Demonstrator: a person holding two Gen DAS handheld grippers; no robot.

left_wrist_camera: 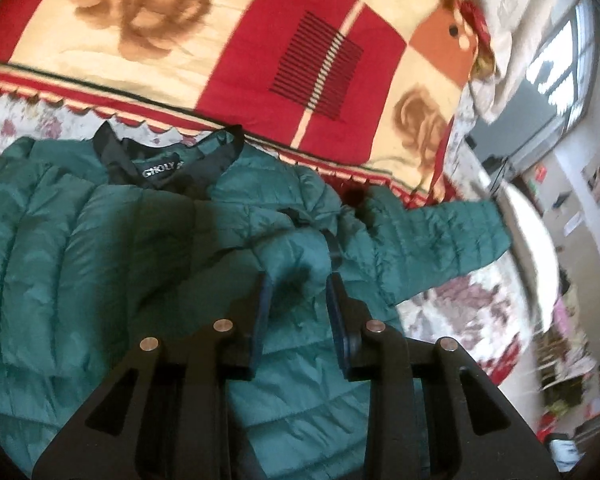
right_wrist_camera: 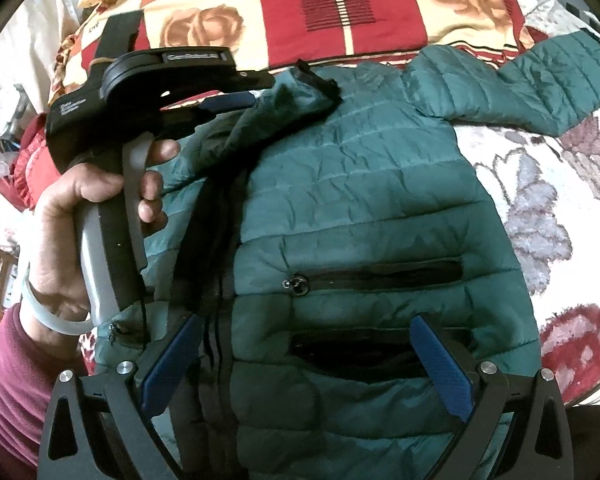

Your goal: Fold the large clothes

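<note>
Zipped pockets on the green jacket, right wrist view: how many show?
2: one pocket zip across the jacket front, another just below it, nearer the camera. More may be hidden.

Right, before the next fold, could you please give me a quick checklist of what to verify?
1. Left gripper clear of the fabric: cannot tell; its jaws stand apart, but a fold of the jacket sits between them.
2. Right gripper empty: ok; jaws wide open above the jacket's lower front.
3. Jacket lying front up on the bed: ok; the pocket zipper shows.
4. Sleeve with the black cuff folded over the chest: ok.
5. Other sleeve folded in: not ok; it stretches out sideways.
</note>
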